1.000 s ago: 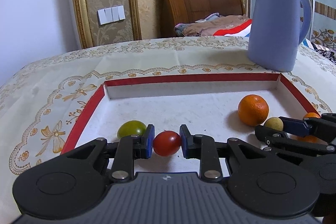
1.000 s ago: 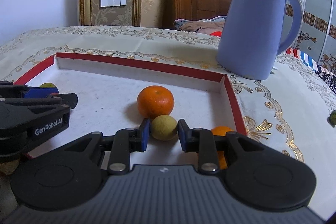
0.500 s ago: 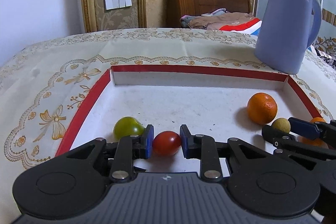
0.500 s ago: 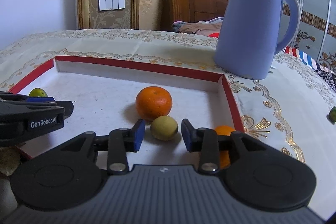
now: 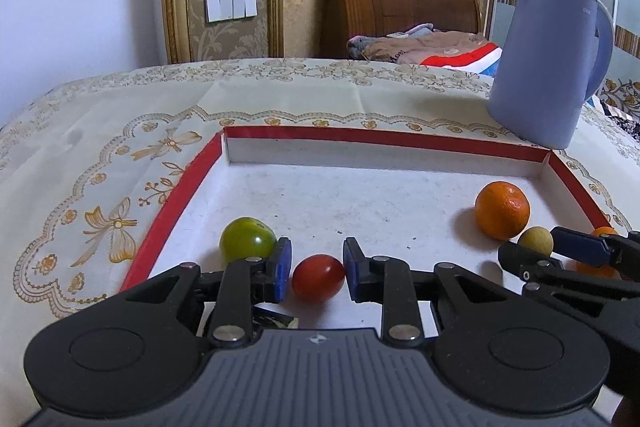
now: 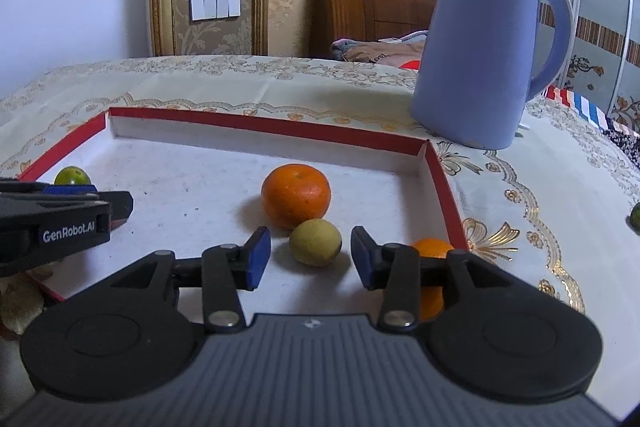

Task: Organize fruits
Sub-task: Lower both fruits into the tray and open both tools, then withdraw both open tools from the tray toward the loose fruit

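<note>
The fruits lie in a shallow tray [image 5: 176, 187] with a red rim and white floor. The red tomato [image 5: 318, 278] sits between the blue pads of the left tongs [image 5: 317, 270]; the right pad touches it, but at the left pad I cannot tell whether there is contact, so the grasp looks closed on it. The right tongs [image 6: 311, 254] are released: their jaws have just been opening, and the yellow fruit [image 6: 315, 242] rests on the floor between the pads with a gap on both sides. Just behind it stands the big orange [image 6: 296, 196], nearly touching it. A small orange [image 6: 431, 267] is half hidden behind the right finger of the right tongs, close to the right rim. The green tomato [image 5: 247, 240] lies just left of the left tongs, partly covered by their left finger. The middle and far part of the floor is free. Beyond the far right corner a blue kettle [image 6: 480, 47] stands on the cloth [image 5: 120, 131]. At the right edge of the right view a dark green thing [image 6: 635, 215] is cut off.
</note>
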